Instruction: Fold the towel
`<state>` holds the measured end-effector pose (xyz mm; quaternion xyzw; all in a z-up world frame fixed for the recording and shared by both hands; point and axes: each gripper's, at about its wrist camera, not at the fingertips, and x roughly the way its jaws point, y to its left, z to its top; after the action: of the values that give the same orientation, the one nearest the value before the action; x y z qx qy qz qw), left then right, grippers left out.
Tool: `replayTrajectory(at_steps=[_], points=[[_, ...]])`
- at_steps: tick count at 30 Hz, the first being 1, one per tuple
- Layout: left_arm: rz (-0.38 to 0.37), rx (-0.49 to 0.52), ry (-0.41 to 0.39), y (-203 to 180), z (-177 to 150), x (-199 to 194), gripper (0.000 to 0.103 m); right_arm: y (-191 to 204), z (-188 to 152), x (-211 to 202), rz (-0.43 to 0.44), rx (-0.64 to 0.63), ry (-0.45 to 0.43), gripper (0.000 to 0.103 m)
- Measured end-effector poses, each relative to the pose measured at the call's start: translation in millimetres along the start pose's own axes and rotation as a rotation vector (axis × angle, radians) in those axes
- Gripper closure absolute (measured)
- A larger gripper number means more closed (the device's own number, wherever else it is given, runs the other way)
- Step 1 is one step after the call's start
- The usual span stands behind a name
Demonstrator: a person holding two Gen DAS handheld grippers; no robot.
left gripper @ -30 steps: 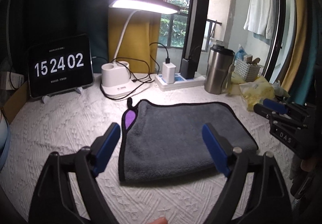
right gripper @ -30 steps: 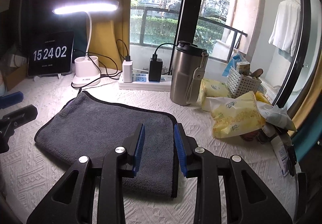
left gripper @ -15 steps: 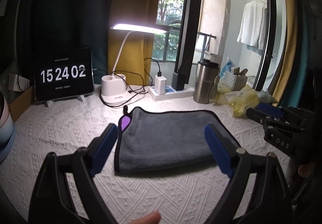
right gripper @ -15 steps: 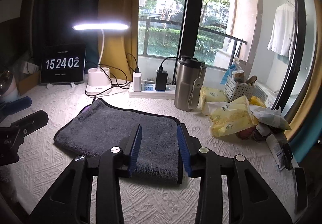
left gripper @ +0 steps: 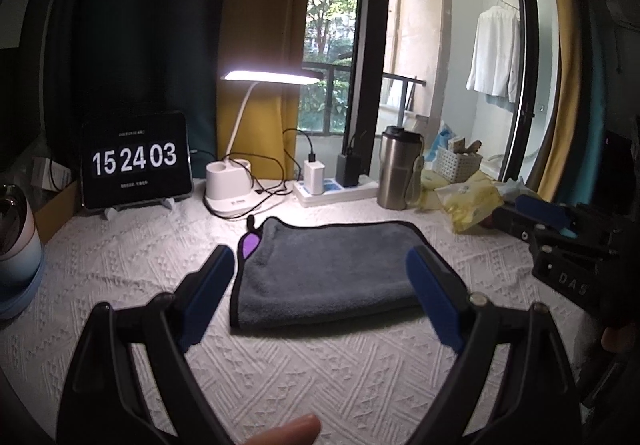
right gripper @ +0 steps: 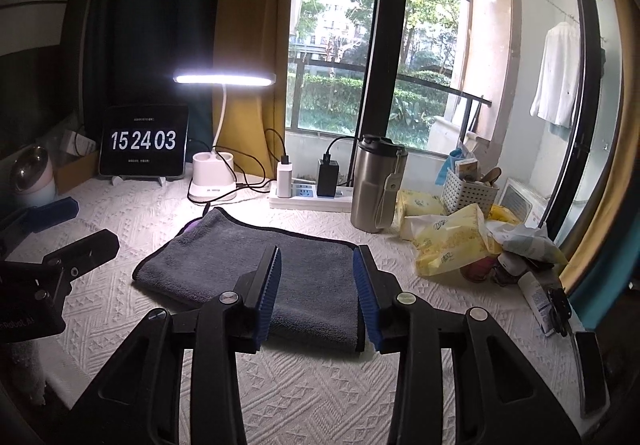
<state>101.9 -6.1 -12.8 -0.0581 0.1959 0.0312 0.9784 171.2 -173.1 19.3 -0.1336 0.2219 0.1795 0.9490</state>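
A grey towel point(left gripper: 332, 269) with a black edge lies folded flat on the white textured tablecloth point(left gripper: 132, 269); a purple tag shows at its far left corner. It also shows in the right wrist view point(right gripper: 256, 265). My left gripper point(left gripper: 320, 285) is open wide and empty, held above and in front of the towel. My right gripper point(right gripper: 318, 287) is open and empty, above the towel's near right end. Neither touches the towel.
At the back stand a tablet clock point(left gripper: 136, 161), a lit desk lamp point(left gripper: 230, 185), a power strip point(left gripper: 336, 189) with chargers and a steel tumbler point(left gripper: 398, 173). Yellow bags point(right gripper: 448, 241), a white basket point(right gripper: 470, 191) and small items crowd the right side. A pink-white appliance point(left gripper: 16, 245) stands left.
Both grippers have pulled back and risen away from the towel, so more of the table and room shows. The right gripper's jaws have spread wider. The towel has not moved.
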Motion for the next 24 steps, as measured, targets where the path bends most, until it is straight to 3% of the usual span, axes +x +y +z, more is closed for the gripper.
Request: replayTrajectory(at_steps=[6,17,24], points=[[0.019,0.004,-0.066,-4,-4,-16,0.014,2,-5,-15,-0.003,-0.011,-0.034,0.063],[-0.005,0.02,-0.109,-9,-17,-39,0.012,10,-13,-42,0.011,-0.007,-0.089,0.061],[-0.02,-0.006,-0.145,-8,-26,-59,0.007,16,-23,-57,0.042,0.004,-0.092,0.053]])
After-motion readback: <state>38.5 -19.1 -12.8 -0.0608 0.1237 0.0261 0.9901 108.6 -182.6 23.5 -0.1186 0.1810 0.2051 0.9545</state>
